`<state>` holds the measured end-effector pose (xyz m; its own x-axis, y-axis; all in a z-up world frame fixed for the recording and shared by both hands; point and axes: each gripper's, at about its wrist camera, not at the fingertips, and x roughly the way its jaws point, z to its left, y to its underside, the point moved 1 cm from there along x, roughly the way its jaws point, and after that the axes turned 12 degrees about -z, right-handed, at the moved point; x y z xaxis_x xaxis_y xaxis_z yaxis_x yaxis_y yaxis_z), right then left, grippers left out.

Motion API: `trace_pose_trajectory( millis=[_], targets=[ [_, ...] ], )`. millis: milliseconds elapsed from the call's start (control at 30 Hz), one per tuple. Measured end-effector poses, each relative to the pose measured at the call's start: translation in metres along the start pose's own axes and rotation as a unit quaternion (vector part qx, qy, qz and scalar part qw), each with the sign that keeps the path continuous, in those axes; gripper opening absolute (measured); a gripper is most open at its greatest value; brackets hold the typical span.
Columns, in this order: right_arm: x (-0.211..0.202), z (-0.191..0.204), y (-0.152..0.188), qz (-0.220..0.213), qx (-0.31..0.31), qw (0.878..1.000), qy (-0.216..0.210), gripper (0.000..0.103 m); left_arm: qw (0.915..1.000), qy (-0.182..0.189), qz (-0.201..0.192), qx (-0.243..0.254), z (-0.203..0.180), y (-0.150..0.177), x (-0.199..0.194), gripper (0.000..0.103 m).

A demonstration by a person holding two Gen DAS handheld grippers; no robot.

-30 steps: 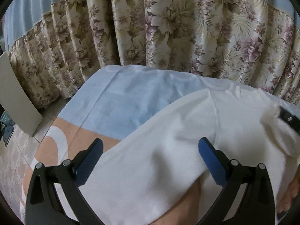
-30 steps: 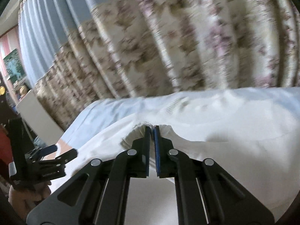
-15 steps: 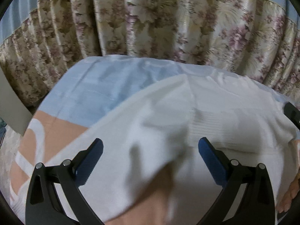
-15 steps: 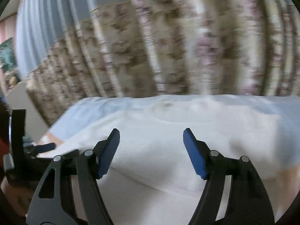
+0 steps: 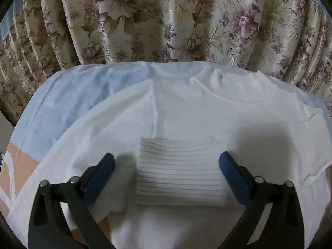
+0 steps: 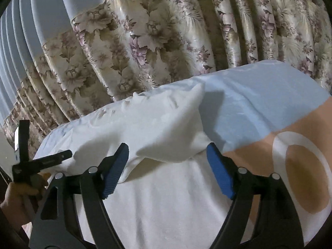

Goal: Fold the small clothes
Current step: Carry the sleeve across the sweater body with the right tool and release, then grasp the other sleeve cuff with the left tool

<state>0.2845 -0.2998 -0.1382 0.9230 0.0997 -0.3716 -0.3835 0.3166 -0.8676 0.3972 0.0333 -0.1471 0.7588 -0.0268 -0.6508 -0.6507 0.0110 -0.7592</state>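
Since the earlier frame, the fold of white cloth pinched by the right claw [image 6: 167, 167] has been let go, and its jaws have just been opening; they now stand wide, with a raised flap of the white garment [image 6: 166, 197] lying between the blue pads without being pressed. The left claw [image 5: 167, 176] has been carried further over the garment [image 5: 186, 114], and its jaws have just been closing a little, though they are still held wide and nothing is gripped.

The garment is spread flat on the bed [image 5: 68, 101], which is covered by a pale blue and peach sheet, with its neckline [image 5: 228, 89] turned toward the floral curtain [image 5: 166, 20]. It appears to have been laid out in this way so that clean folds can be made; this is a judgement.

In the left wrist view, a ribbed white panel [image 5: 178, 174] lies directly between the left pads, just ahead of them, with plain cloth on either side. In the right wrist view, a sleeve [image 6: 176, 124] is seen lifted into a soft peak just beyond the right pads, and the garment's body runs under the claw. At the left edge of that view, the left claw [image 6: 41, 161] is held in a hand [image 6: 18, 195].
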Motion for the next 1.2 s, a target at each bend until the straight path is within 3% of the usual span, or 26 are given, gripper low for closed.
trace_pose_trajectory(
  millis=[33, 100, 167, 333, 500, 633, 767, 900, 967, 1033, 1200],
  targets=[
    [0.000, 0.003, 0.001, 0.002, -0.009, 1.000, -0.002, 0.079, 1.0000, 0.004, 0.000, -0.002, -0.002, 0.001, 0.001, 0.073],
    [0.001, 0.012, 0.001, 0.005, -0.026, 1.000, -0.008, 0.079, 1.0000, -0.001, -0.006, 0.002, -0.004, 0.002, -0.002, 0.057],
    [0.001, 0.022, -0.003, 0.002, -0.050, 0.999, -0.006, 0.079, 0.9999, -0.001, -0.009, -0.010, 0.001, 0.001, -0.005, 0.021],
    [0.009, 0.037, -0.013, -0.004, -0.101, 0.995, 0.014, 0.079, 0.9993, 0.013, -0.022, -0.029, 0.011, -0.004, -0.015, 0.013],
    [0.015, 0.039, -0.030, -0.013, -0.109, 0.994, 0.018, 0.081, 0.9988, 0.001, -0.049, -0.007, 0.010, -0.014, -0.029, 0.010],
    [0.020, 0.037, -0.047, -0.023, -0.118, 0.992, 0.030, 0.083, 0.9962, -0.046, -0.073, 0.009, 0.025, -0.025, -0.033, 0.010],
    [0.036, 0.038, -0.053, -0.005, -0.140, 0.989, 0.048, 0.084, 0.9940, -0.091, -0.057, 0.021, 0.045, -0.019, -0.021, 0.012],
    [0.062, 0.033, -0.037, 0.052, -0.151, 0.984, 0.075, 0.085, 0.9942, -0.103, -0.032, 0.004, 0.062, -0.002, -0.010, 0.032],
    [0.074, 0.027, -0.023, 0.088, -0.164, 0.978, 0.097, 0.085, 0.9933, -0.110, -0.033, -0.001, 0.068, 0.003, -0.011, 0.053],
    [0.087, 0.016, -0.007, 0.128, -0.174, 0.968, 0.126, 0.085, 0.9916, -0.123, -0.039, 0.004, 0.073, 0.006, -0.015, 0.062],
    [0.071, 0.008, -0.013, 0.107, -0.153, 0.973, 0.135, 0.086, 0.9927, -0.111, -0.047, -0.003, 0.083, 0.010, -0.030, 0.062]
  ],
)
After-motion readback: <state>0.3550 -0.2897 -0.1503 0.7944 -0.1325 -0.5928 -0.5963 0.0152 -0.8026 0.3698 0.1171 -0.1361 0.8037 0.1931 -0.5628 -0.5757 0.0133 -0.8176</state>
